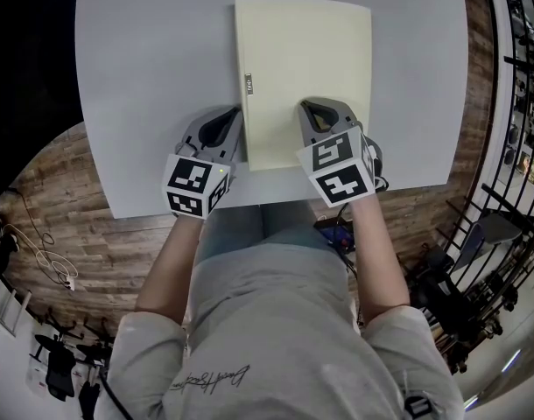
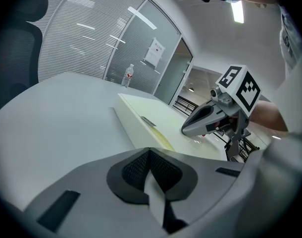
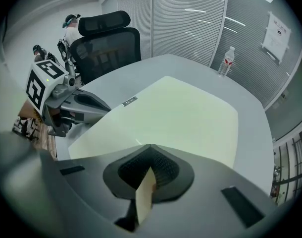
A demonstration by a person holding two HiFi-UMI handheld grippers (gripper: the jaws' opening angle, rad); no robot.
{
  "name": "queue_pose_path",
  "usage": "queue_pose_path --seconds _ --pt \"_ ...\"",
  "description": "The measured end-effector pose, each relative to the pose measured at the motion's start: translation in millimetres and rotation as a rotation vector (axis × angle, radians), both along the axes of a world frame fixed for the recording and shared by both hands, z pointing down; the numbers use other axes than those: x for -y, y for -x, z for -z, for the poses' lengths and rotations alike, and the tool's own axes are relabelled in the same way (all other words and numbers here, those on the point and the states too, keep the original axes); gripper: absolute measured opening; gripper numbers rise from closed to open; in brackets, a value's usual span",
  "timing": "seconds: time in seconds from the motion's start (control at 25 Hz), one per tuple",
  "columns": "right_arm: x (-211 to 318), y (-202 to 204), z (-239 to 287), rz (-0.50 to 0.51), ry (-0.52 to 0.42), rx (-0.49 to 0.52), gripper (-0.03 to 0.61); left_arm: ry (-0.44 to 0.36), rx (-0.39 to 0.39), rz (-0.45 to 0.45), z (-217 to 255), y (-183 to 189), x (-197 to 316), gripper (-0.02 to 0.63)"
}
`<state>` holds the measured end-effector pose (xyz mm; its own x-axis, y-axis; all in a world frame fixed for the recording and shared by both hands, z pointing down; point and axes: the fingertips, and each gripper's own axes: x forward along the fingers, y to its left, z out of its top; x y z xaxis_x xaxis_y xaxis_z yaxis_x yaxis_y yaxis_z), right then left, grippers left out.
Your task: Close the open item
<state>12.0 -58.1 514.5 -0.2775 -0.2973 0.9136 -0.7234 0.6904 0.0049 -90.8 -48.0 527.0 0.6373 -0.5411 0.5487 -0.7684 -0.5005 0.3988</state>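
One pale folder (image 1: 306, 68) lies shut on the table (image 1: 144, 77), long axis running away from the person, spine left. Two grippers sit at its near end. The left gripper's (image 1: 232, 116) own view shows jaws together, empty. The right gripper's (image 1: 312, 110) view shows the same.

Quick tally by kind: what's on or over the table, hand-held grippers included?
pale yellow folder: 1
water bottle: 1
hand-held grippers: 2 (left hand-held gripper, right hand-held gripper)
Total: 4
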Motion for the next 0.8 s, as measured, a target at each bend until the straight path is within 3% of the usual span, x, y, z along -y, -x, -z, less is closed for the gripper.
queue_pose_path --seconds 0.8 --pt "0.8 1.6 -0.1 0.000 0.000 0.006 0.012 0.001 0.000 0.005 0.4 1.7 1.0 0.008"
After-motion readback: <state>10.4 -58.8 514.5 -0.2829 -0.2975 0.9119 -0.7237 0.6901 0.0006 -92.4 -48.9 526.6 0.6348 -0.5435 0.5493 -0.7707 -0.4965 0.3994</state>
